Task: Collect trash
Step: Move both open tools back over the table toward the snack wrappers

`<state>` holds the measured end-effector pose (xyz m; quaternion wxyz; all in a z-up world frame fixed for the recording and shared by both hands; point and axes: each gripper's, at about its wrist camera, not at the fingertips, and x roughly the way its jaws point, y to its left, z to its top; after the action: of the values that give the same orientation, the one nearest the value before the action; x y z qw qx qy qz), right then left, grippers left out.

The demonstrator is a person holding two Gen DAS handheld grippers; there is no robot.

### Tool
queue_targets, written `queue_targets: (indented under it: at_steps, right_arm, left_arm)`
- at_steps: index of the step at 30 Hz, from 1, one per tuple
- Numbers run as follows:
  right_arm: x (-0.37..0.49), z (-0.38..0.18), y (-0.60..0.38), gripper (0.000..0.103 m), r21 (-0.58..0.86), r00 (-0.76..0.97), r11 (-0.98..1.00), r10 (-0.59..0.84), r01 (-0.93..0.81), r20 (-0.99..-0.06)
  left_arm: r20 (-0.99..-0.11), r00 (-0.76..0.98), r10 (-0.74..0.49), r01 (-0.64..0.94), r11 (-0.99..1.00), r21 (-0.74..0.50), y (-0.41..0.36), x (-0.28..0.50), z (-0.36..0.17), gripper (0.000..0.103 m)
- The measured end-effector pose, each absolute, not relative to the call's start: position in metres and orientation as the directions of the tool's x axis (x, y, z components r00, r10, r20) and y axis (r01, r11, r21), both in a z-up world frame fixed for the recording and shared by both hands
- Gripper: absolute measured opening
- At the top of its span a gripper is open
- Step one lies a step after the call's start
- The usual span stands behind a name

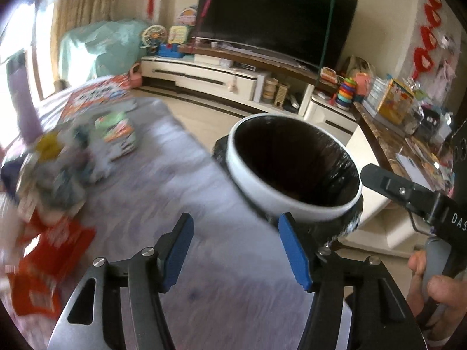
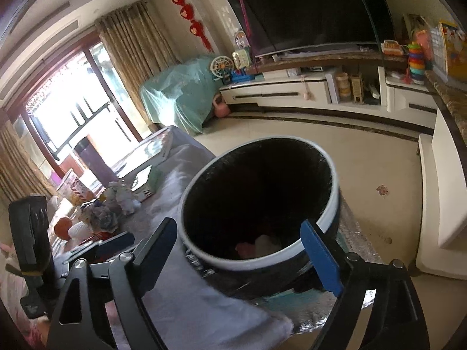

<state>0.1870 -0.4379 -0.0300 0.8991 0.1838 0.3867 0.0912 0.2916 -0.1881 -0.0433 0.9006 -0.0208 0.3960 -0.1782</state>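
A white-rimmed trash bin (image 1: pixel 294 201) with a black liner stands at the table's right edge. It also fills the middle of the right wrist view (image 2: pixel 327 221), with crumpled pale and pink trash (image 2: pixel 259 246) at its bottom. My left gripper (image 1: pixel 236 252) is open and empty, low over the lilac tablecloth (image 1: pixel 181 180) just left of the bin. My right gripper (image 2: pixel 242 250) is open and empty, held at the bin's near rim. A heap of crumpled wrappers (image 1: pixel 58 172) lies on the table to the left, with red packets (image 1: pixel 52 250) beside it. The heap also shows in the right wrist view (image 2: pixel 102 213).
A purple bottle (image 1: pixel 22 99) stands at the table's far left. A green and orange box (image 1: pixel 119 134) lies behind the heap. A TV cabinet (image 1: pixel 221 78) with toys lines the far wall. A side counter (image 1: pixel 402 134) with boxes runs along the right.
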Motion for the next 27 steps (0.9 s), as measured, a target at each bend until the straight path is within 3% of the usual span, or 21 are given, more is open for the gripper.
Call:
queue_targets:
  at_steps: [27]
  right_arm:
    - [0.153,-0.050,-0.316,0.088,0.492,0.562,0.849,0.507,-0.193,-0.654]
  left_arm:
    - [-0.696,0.695,-0.179,0.027,0.974,-0.224,-0.067,0.121,-0.021,0.060]
